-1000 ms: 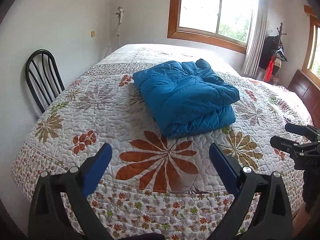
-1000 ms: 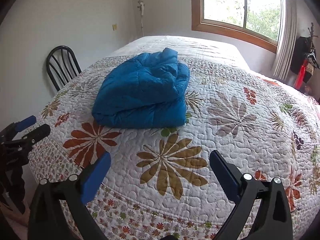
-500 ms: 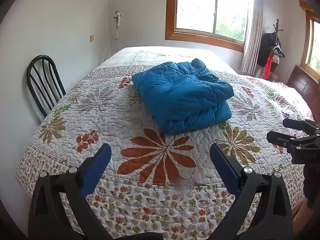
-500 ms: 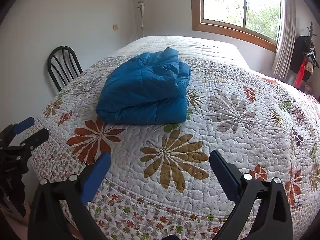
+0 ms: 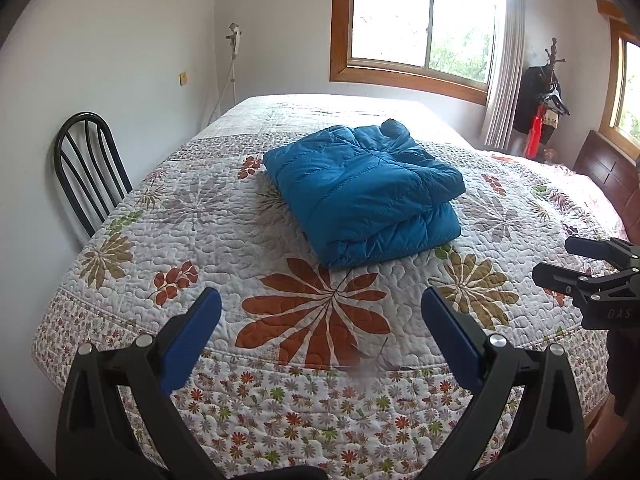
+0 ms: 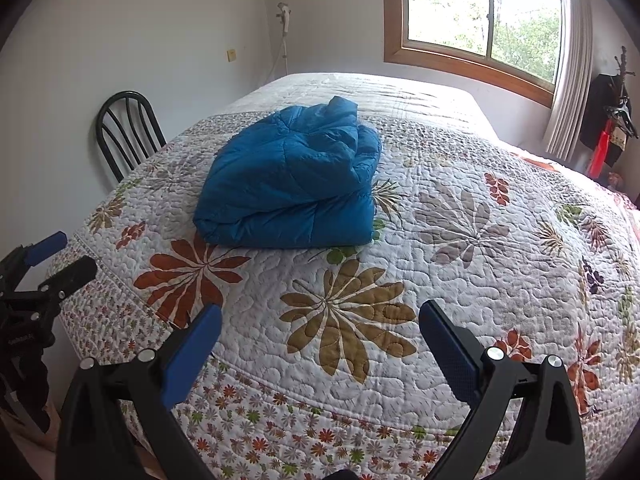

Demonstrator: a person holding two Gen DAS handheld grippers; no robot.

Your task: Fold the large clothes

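Observation:
A blue quilted jacket (image 5: 362, 196) lies folded into a thick rectangle on the flower-patterned bed quilt (image 5: 208, 224). In the right wrist view the same jacket (image 6: 292, 184) sits left of centre. My left gripper (image 5: 320, 312) hangs open above the bed's near edge, well short of the jacket, with nothing between its blue-padded fingers. My right gripper (image 6: 320, 320) is open too, over the quilt (image 6: 500, 264) to the jacket's right and nearer than it. Each gripper shows at the side of the other's view, as the right gripper (image 5: 560, 264) and the left gripper (image 6: 66, 258).
A black metal chair (image 5: 86, 168) stands against the wall left of the bed. A wooden-framed window (image 5: 416, 28) and a curtain (image 5: 504, 68) are behind the bed. A coat rack (image 5: 544, 100) with hanging items stands at the far right, beside a dark wooden headboard (image 5: 608, 172).
Both grippers have drawn back from the bed, so the jacket looks smaller and more of the quilt's edge shows. The jacket has not moved.

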